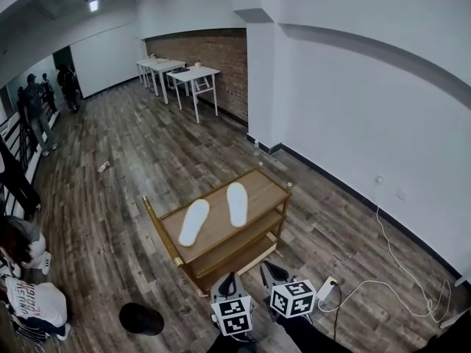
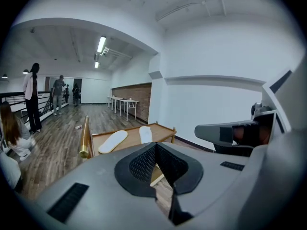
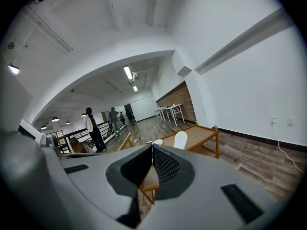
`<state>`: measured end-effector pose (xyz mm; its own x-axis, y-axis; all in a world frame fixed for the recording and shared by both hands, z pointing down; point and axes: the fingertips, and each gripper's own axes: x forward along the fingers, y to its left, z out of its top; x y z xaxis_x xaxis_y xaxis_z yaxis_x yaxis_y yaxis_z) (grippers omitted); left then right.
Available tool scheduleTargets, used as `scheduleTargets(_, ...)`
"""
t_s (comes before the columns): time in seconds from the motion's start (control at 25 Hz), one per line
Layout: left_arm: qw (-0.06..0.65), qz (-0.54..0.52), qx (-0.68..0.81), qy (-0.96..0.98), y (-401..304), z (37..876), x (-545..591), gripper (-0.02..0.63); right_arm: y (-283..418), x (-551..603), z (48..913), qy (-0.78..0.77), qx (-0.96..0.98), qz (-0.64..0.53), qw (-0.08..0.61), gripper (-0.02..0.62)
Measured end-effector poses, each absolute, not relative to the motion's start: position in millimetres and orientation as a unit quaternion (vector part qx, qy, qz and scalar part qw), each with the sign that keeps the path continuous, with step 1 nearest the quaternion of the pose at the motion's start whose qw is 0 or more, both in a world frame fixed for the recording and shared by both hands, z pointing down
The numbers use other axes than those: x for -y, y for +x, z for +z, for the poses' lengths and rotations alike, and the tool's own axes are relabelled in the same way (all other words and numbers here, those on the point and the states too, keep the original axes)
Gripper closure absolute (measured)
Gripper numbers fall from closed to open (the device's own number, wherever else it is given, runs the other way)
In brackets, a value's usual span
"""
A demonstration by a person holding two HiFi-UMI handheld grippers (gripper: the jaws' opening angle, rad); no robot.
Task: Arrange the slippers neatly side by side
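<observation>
Lying splayed on cart (image 1: 259,192), two white slippers (image 1: 194,221); left gripper (image 2: 155,152), right gripper (image 3: 152,153) closed, empty

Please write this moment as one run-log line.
left gripper: shut, empty | right gripper: shut, empty | left slipper, right slipper: on cart top, angled apart, untouched

Ceiling strip lights (image 2: 101,44) glowing up ahead of left gripper (image 2: 156,150); white wall (image 2: 216,104) to its right bouncing even, bright light. Shadows falling faint. Fisheye bending edges, black vignette ringing gripper views. Gripper bodies near lens blurring.
</observation>
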<state>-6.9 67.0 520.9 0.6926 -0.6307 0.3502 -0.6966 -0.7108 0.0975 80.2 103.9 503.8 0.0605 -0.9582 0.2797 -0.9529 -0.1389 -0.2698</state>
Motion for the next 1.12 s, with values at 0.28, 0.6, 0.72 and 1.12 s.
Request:
scheduleTargets(0.28, 0.116, 0.151, 0.356, 0.915, 20, 523, 29, 0.607, 119, -7, 501, -0.738, -0.646, -0.194, 0.011, 0.597)
scheduleTargets(0.6, 0.132, 0.151, 0.372, 0.906, 28, 529, 91, 0.607, 137, 55, 505, -0.735, -0.646, -0.204, 0.001, 0.597)
scheduleTargets(0.72, 0.137, 0.154, 0.387, 0.899, 32, 532, 112, 0.607, 146, 80, 503, -0.721, -0.662, -0.207, 0.011, 0.597)
scheduleTargets(1.12, 0.157, 0.165, 0.457, 0.860, 66, 553, 173, 0.607, 202, 155, 525, -0.671, -0.704, -0.232, -0.006, 0.598)
